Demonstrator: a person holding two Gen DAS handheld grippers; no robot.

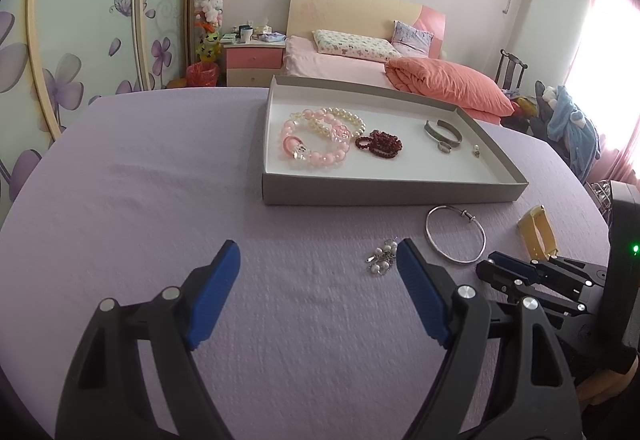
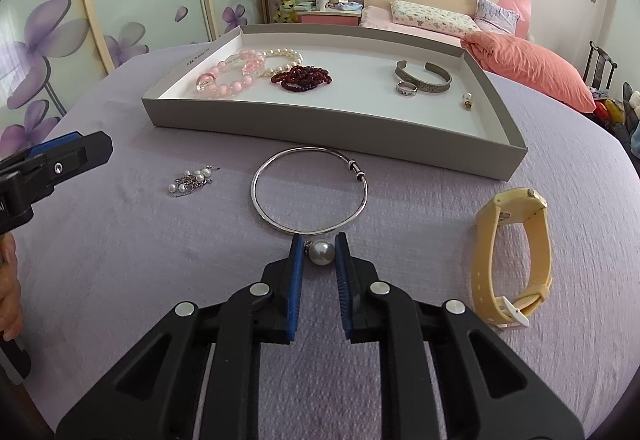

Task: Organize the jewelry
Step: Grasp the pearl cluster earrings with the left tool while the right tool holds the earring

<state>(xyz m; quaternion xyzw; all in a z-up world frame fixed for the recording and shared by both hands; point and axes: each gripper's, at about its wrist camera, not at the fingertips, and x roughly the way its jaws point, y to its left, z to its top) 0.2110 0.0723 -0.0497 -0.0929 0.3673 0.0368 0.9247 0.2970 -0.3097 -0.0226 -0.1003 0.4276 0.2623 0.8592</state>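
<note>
1. On the lilac cloth (image 2: 120,280) sits one grey tray (image 2: 320,124) with a white floor.
2. Inside the tray, counted: one pink bead bracelet (image 2: 224,80), one cream pearl bracelet (image 2: 286,60), one dark red bead string (image 2: 302,77), one metal cuff (image 2: 424,78), one ring (image 2: 406,89) touching the cuff, and one small pearl stud (image 2: 467,99) near the right wall.
3. Outside the tray, on the cloth: one thin silver bangle (image 2: 310,192), one cluster of small pearls on a chain (image 2: 192,180), one yellow watch (image 2: 514,260), one single pearl (image 2: 321,252).
4. Right gripper (image 2: 319,246): its blue pads are pressed on both sides of the pearl, which lies on the cloth just this side of the bangle.
5. Left gripper (image 1: 318,252): jaws stand wide apart with nothing between them; its right finger is just beside the pearl cluster.
6. Writing: a small dark print runs along the tray's inner left wall, too small to read. Marks on the ring and cuff are also illegible.
</note>
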